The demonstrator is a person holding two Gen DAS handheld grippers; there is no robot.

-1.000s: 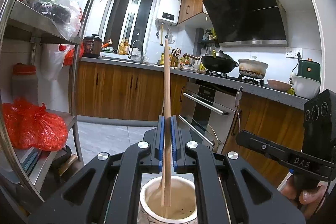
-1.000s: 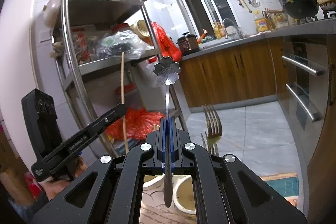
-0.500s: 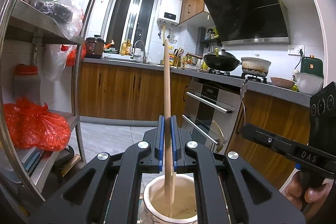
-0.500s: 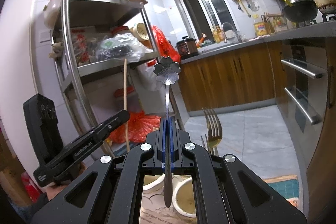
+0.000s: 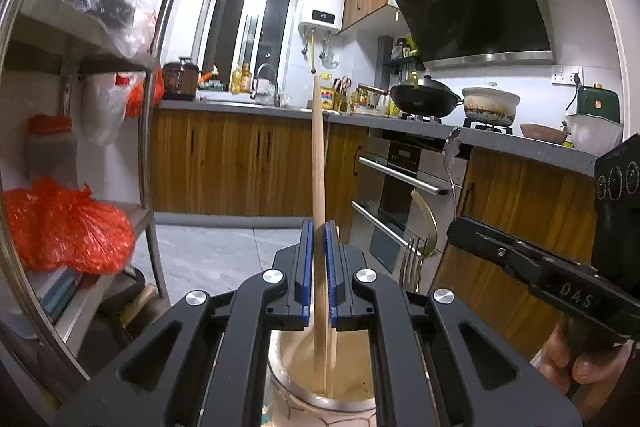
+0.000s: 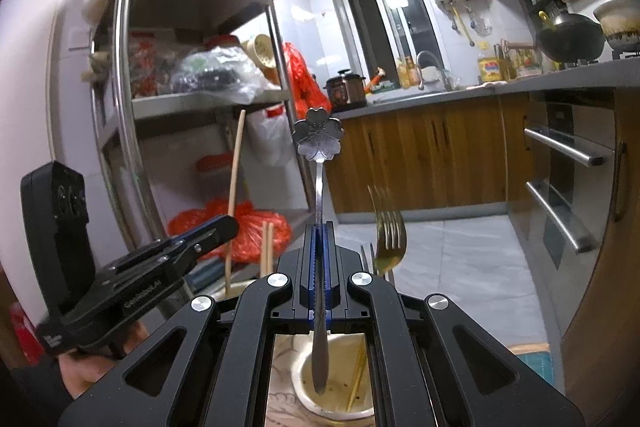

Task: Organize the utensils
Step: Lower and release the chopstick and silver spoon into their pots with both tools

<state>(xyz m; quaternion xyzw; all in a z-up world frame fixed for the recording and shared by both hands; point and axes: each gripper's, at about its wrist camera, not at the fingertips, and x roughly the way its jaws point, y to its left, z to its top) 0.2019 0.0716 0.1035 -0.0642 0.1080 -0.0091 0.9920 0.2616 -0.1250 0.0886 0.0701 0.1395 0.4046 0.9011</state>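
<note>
while "das" fingers (image 6: 318, 279) clamp a spoon (image 6: 319, 147), "genrobot.ai" fingers (image 5: 319, 275) clamp chopsticks (image 5: 319, 163).

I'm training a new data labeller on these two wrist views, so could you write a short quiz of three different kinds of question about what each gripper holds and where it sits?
1. True or false: the left gripper is shut on a wooden chopstick whose lower end is inside a cream cup.
2. Multiple choice: the utensil in the right gripper ends at the top in (A) fork tines, (B) a flower-shaped metal piece, (C) a wooden knob.
3. Short answer: which utensil stands in the cup just right of the right gripper?

Key:
1. True.
2. B: it is a flower-topped utensil.
3. A gold fork, tines up.
</note>
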